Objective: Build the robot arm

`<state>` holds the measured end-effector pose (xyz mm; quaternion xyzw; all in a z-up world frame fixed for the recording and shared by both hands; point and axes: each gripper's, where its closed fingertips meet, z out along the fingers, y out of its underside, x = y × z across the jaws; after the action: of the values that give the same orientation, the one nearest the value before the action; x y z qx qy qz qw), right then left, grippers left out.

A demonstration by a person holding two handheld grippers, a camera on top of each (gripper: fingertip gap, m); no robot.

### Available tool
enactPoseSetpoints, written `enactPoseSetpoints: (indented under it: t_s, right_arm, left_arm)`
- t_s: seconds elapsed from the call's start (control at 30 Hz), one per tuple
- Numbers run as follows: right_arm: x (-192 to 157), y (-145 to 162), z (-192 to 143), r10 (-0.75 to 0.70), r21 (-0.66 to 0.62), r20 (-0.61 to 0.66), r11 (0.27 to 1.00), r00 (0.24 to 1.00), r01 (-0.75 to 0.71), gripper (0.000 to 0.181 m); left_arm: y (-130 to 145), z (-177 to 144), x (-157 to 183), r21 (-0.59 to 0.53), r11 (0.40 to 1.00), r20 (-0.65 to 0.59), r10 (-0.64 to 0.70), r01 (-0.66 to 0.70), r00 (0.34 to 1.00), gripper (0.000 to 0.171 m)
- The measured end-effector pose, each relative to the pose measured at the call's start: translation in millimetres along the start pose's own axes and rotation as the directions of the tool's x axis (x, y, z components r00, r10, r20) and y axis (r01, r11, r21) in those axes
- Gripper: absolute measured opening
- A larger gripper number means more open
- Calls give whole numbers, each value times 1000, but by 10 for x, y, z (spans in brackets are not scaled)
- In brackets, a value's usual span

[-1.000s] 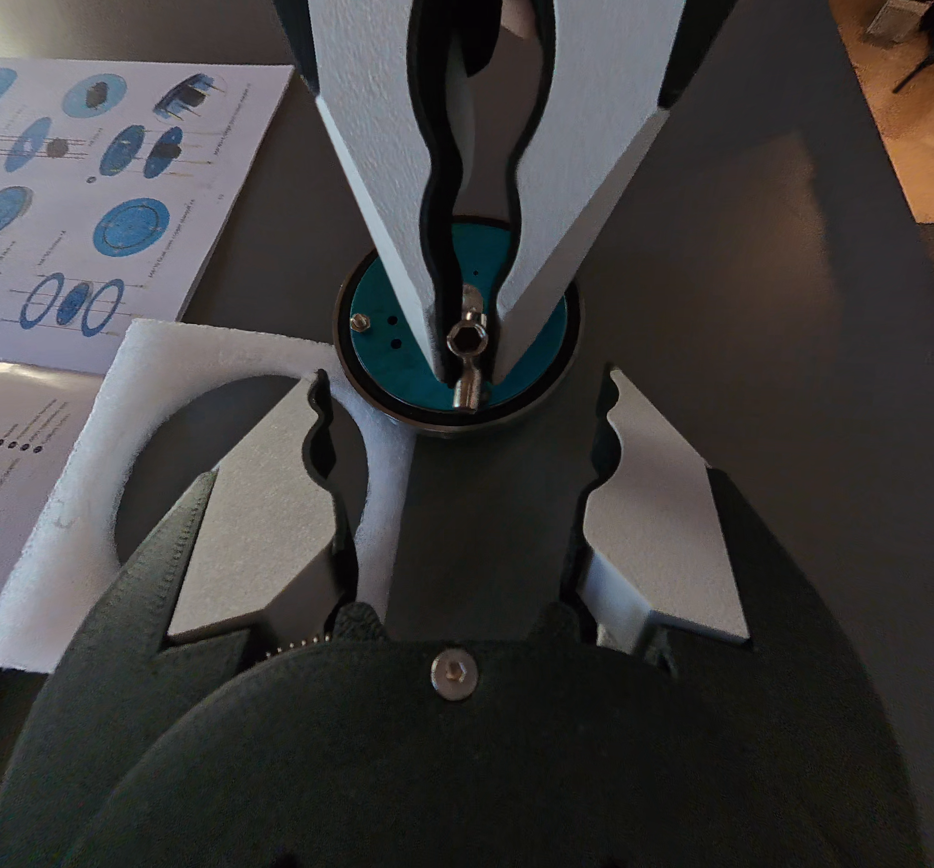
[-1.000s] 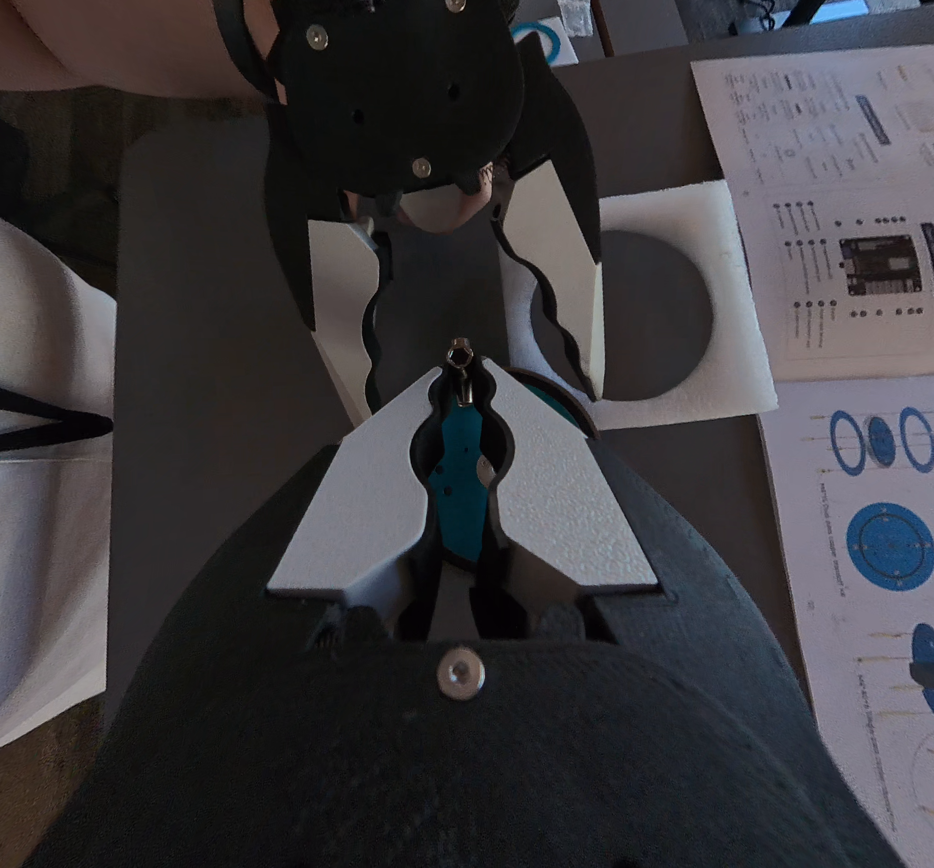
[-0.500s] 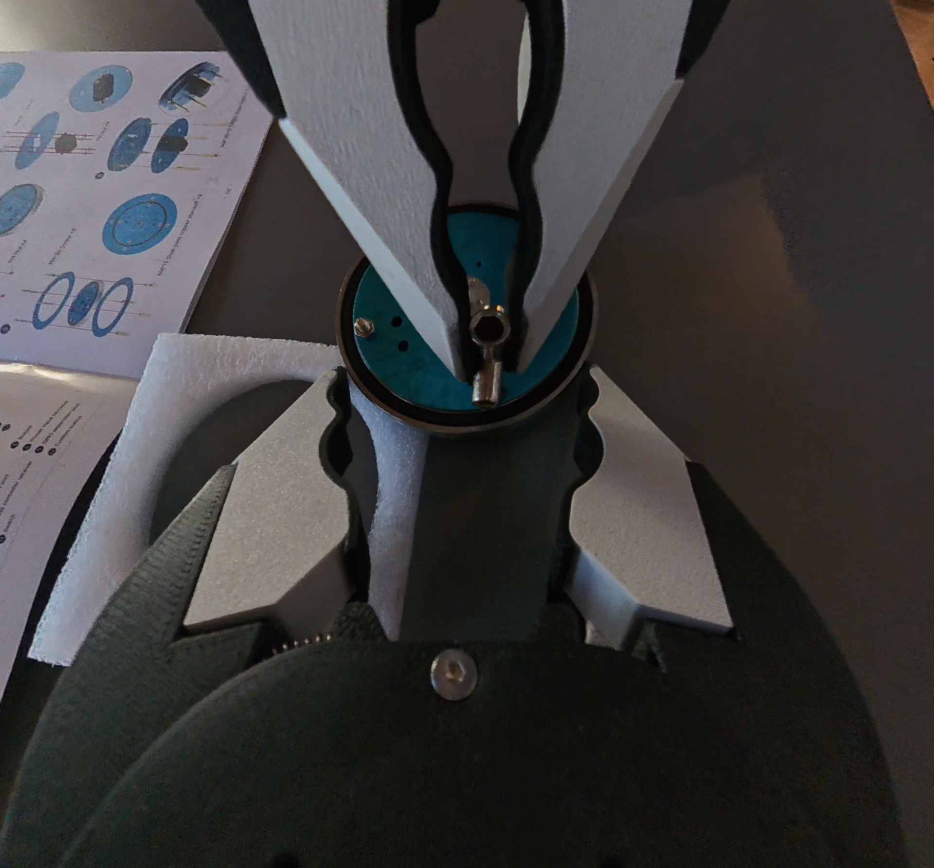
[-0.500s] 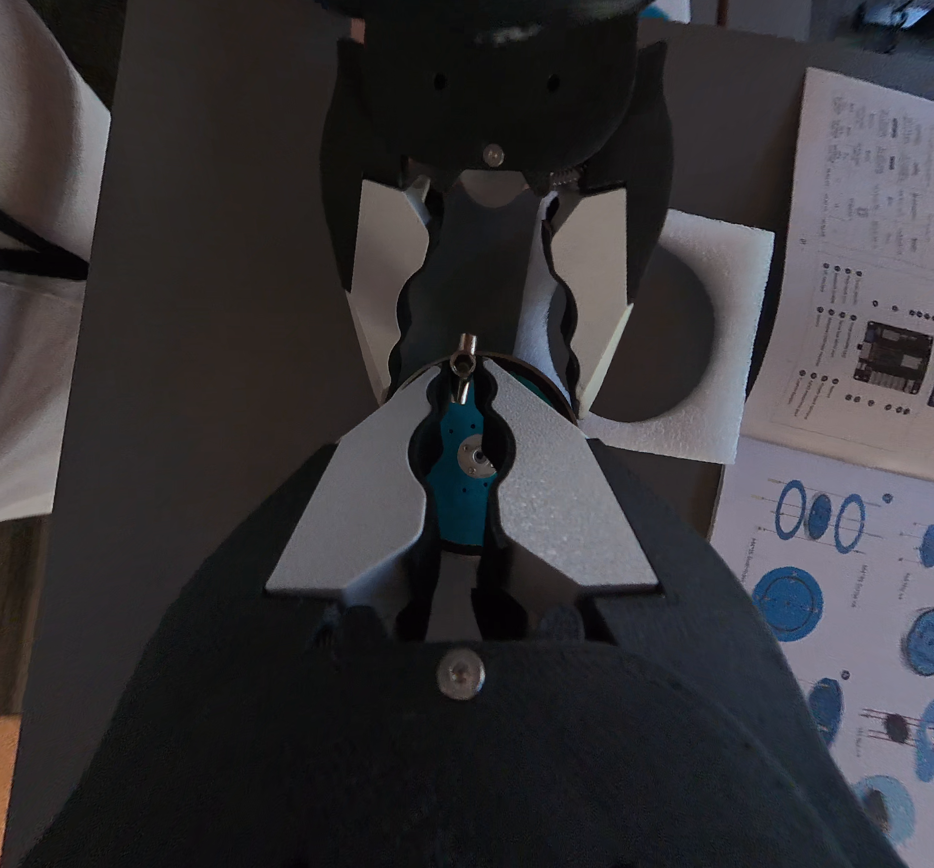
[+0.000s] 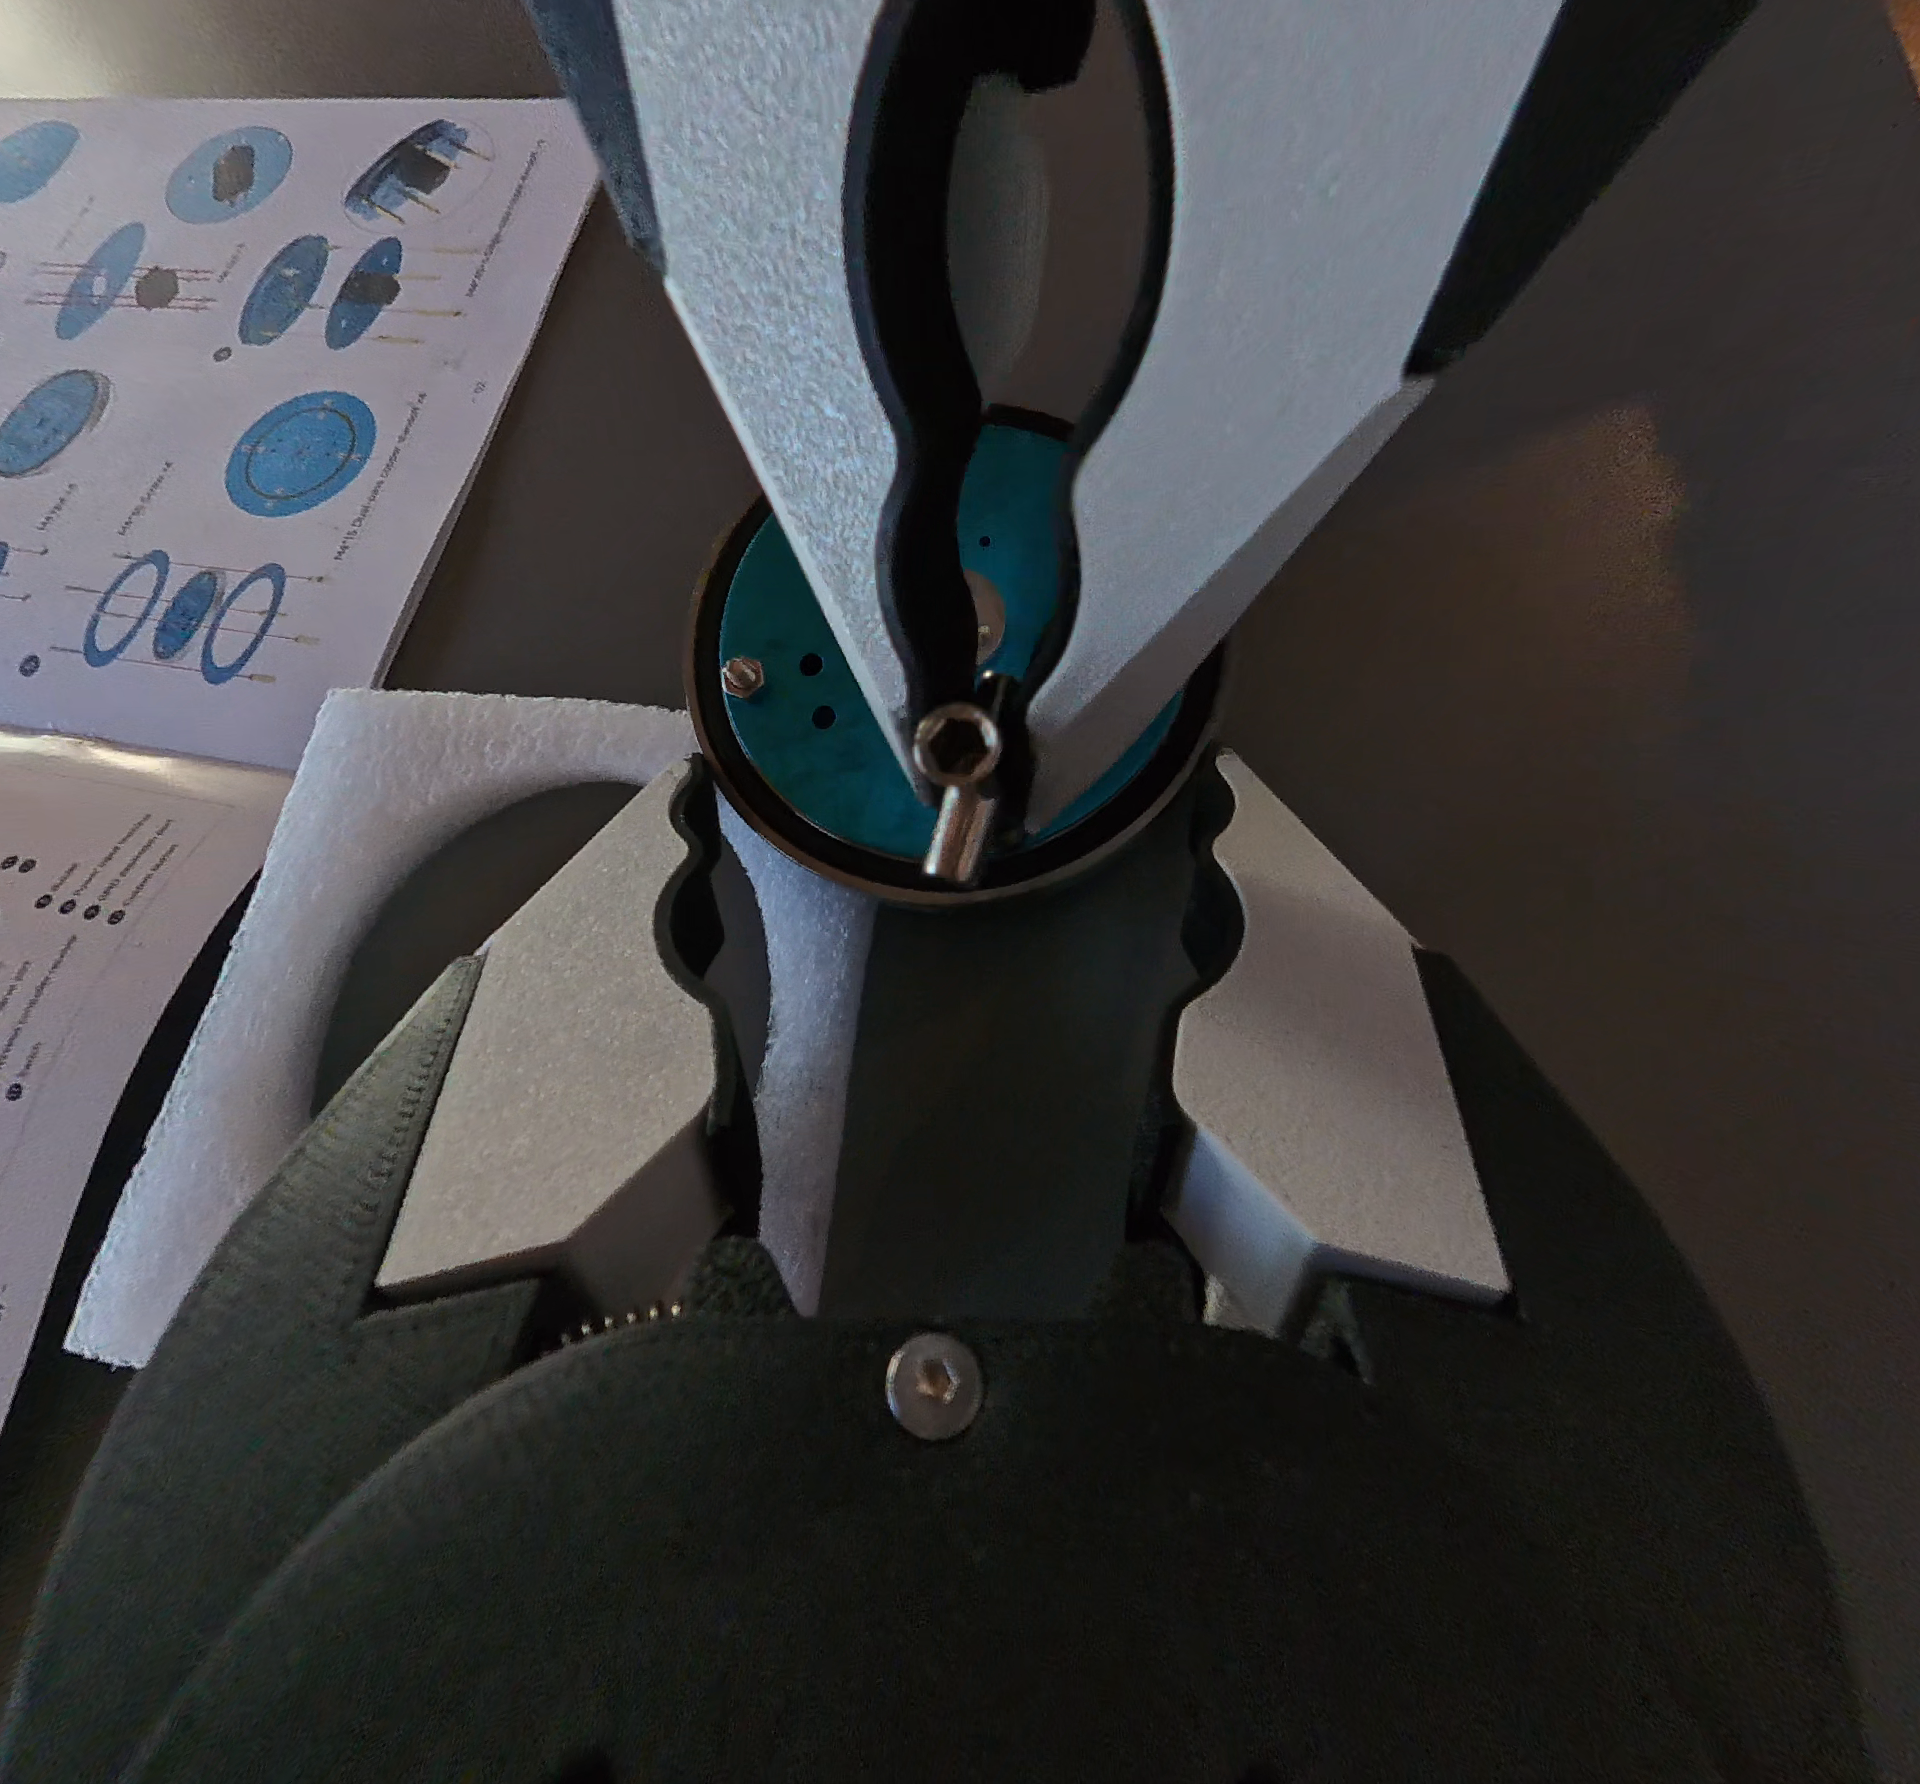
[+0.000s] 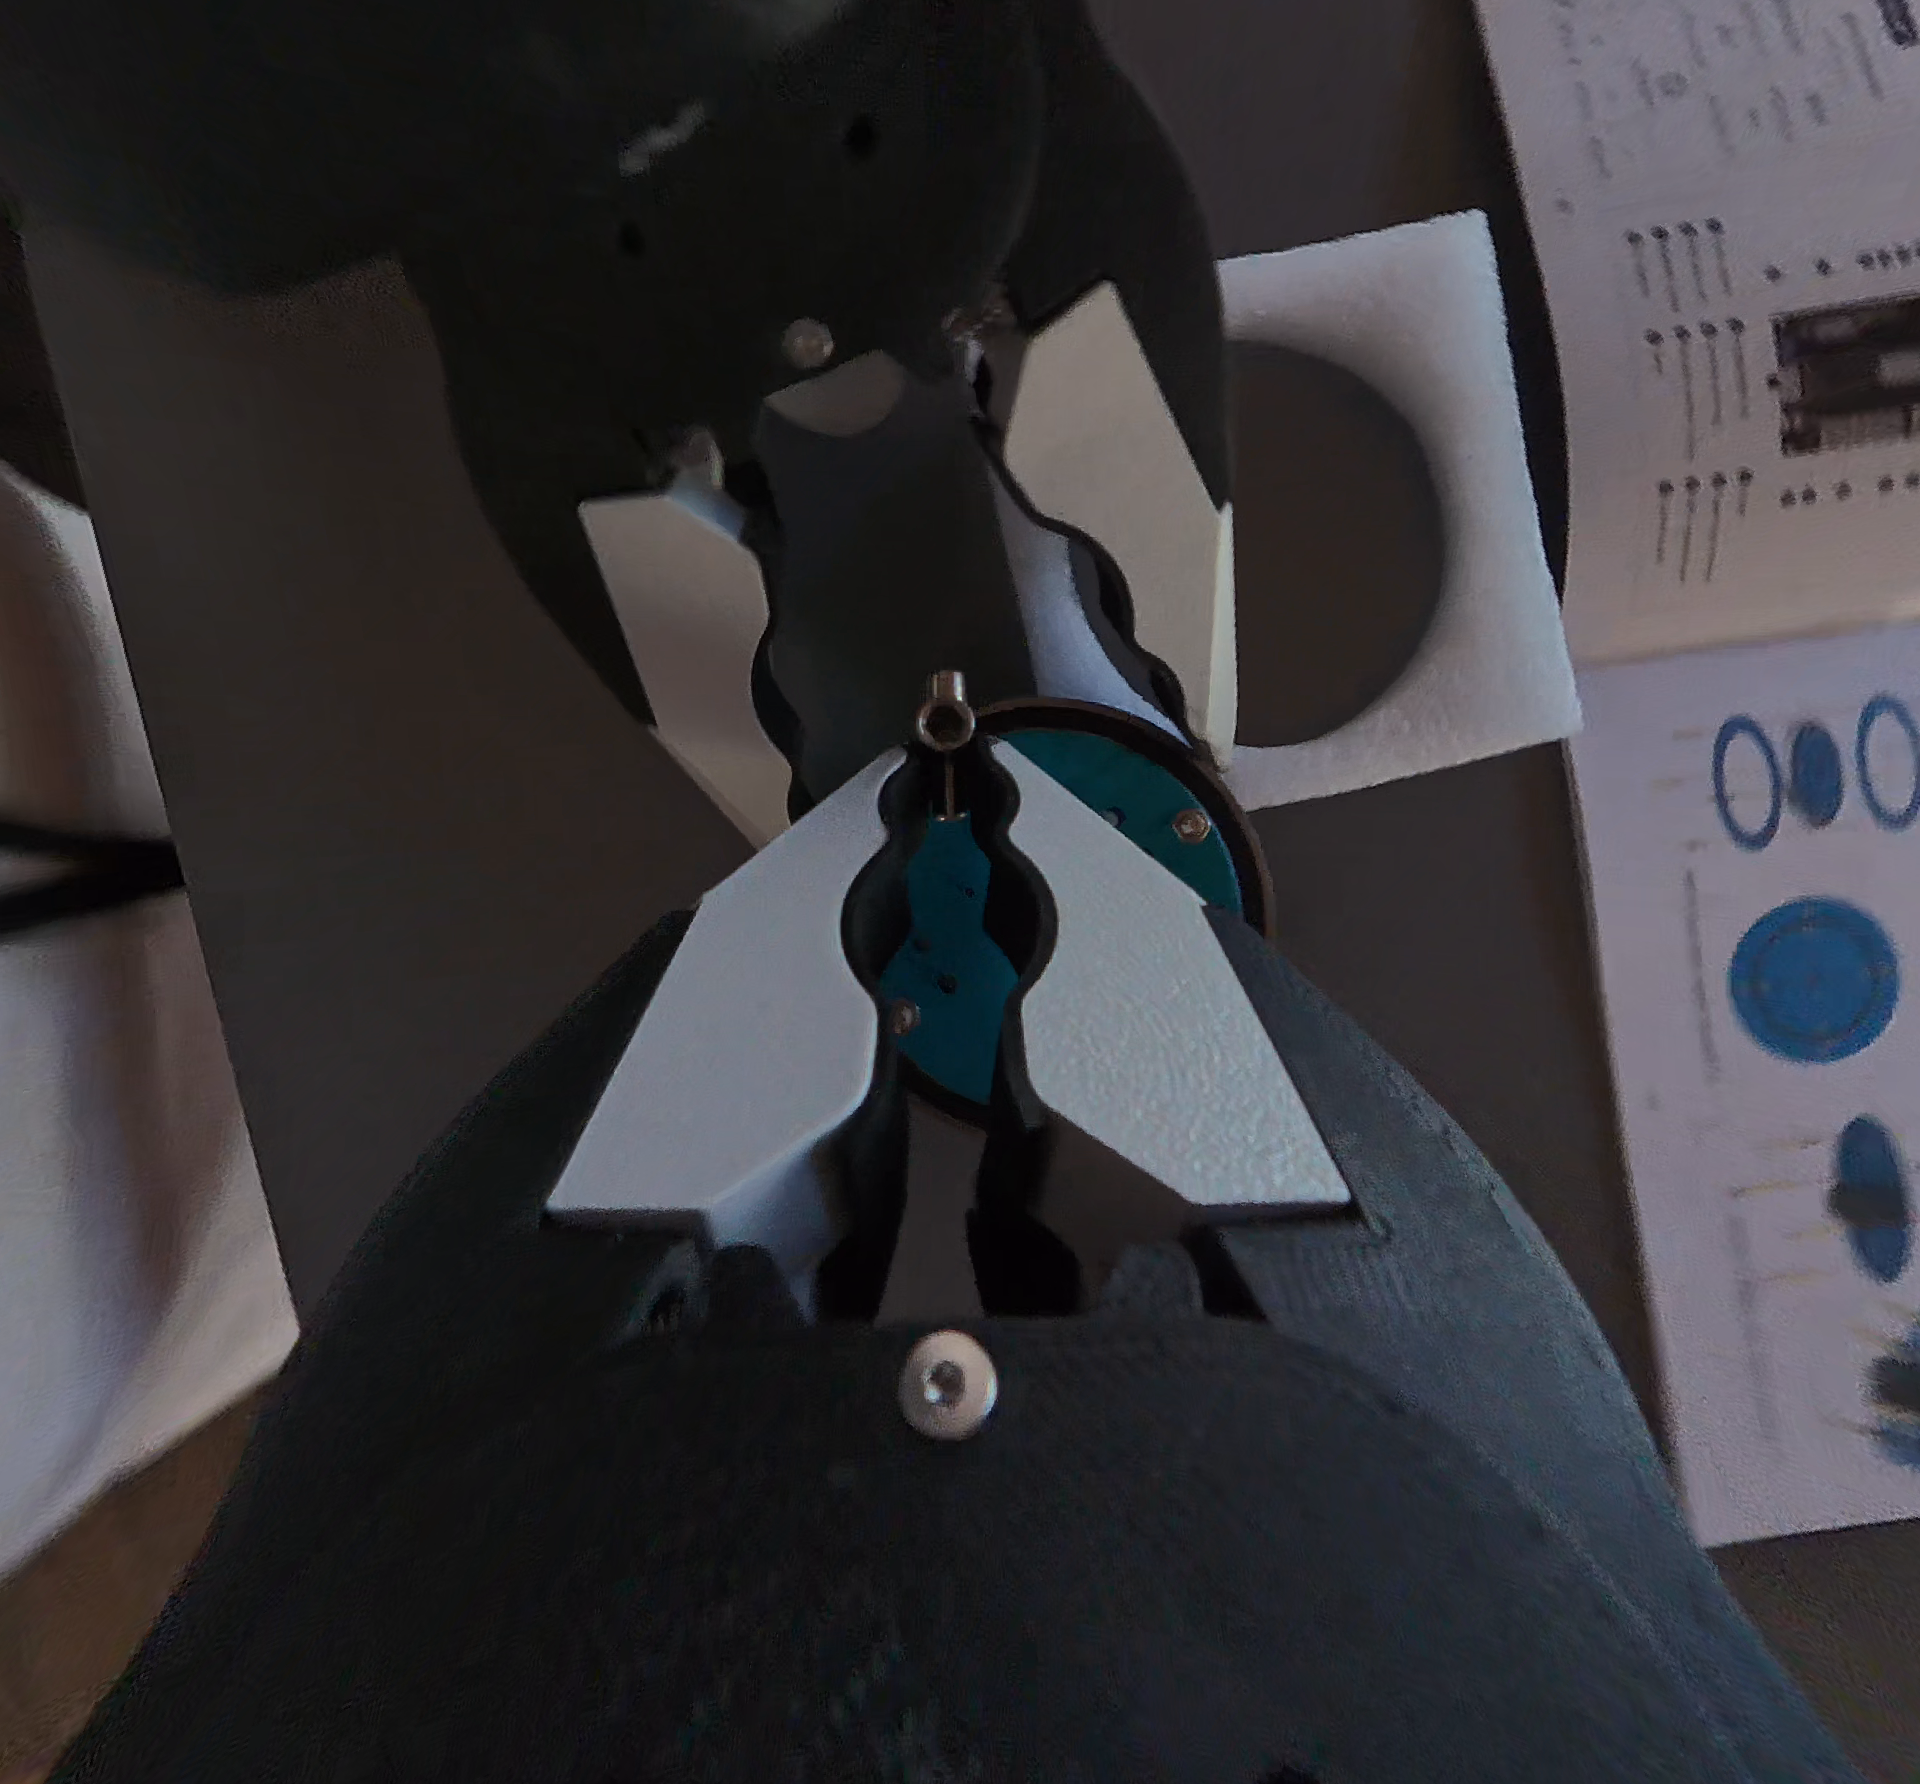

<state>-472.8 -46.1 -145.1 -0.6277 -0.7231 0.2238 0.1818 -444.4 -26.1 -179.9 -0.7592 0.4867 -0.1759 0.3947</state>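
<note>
A round teal board in a black ring [image 5: 831,747] lies on the dark grey table [image 5: 1558,799]; it also shows in the right wrist view [image 6: 1122,789]. My right gripper [image 6: 945,747] is shut on a small metal hex socket key [image 6: 943,718]. It holds the key [image 5: 956,758] tip-down over the board's near edge. My left gripper [image 5: 951,776] is open. Its fingertips [image 5: 665,799] stand on either side of the ring's near rim. A small hex nut [image 5: 741,676] sits on the board's left side.
A white foam square with a round cut-out [image 5: 416,747] lies under my left finger, against the ring. Printed sheets with blue diagrams [image 5: 260,384] lie beyond it. A white cloth [image 6: 104,1007] lies off the table's other side.
My left gripper has moved forward until its open fingers flank the ring. My right gripper has stayed shut on the key and has shifted slightly over the board.
</note>
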Motion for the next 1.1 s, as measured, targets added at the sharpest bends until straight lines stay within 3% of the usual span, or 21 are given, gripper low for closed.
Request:
enactPoseSetpoints:
  t_s: [0.07, 0.23, 0.4, 0.6, 0.73, 0.87, 0.97, 1.07, 1.1]
  right_arm:
    - [7, -6, 12, 105, 52, -37, 993, 994, -103, 8]
    - [33, 13, -19, 191, 131, -155, 976, 969, -172, 8]
    - [22, 30, -44, 125, 155, -262, 984, 957, -86, 8]
    - [19, 9, -24, 108, 120, -256, 990, 961, -79, 8]
    - [25, 4, -16, 109, 110, -225, 990, 968, -86, 8]
    - [20, 10, -13, 101, 109, -191, 991, 976, -81, 8]
    - [25, 14, -11, 97, 117, -179, 990, 979, -76, 8]
    - [33, 11, -8, 112, 129, -157, 987, 981, -92, 8]
    - [35, 11, -7, 115, 134, -149, 986, 982, -95, 8]
  left_arm:
    - [2, 2, 2, -3, 1000, 8, 3, -3, 1000, 92]
    - [-5, 5, 9, -2, 1000, 16, 0, 0, 1000, 90]
    - [-12, 10, 10, -2, 1000, 22, 2, -2, 1000, 90]
    - [-20, -24, 15, 12, 1000, 36, 7, -7, 999, 88]
    - [1, -261, 51, 54, 998, 0, -28, 28, 1000, 64]
    - [-155, -601, 1, 202, 979, 0, 3, -2, 1000, 21]
    - [-248, -645, -40, 235, 970, 8, 63, -64, 998, 12]
    - [-220, -562, 12, 186, 977, -47, 113, -103, 992, 17]
    - [-216, -543, -10, 175, 979, -42, 118, -109, 992, 11]
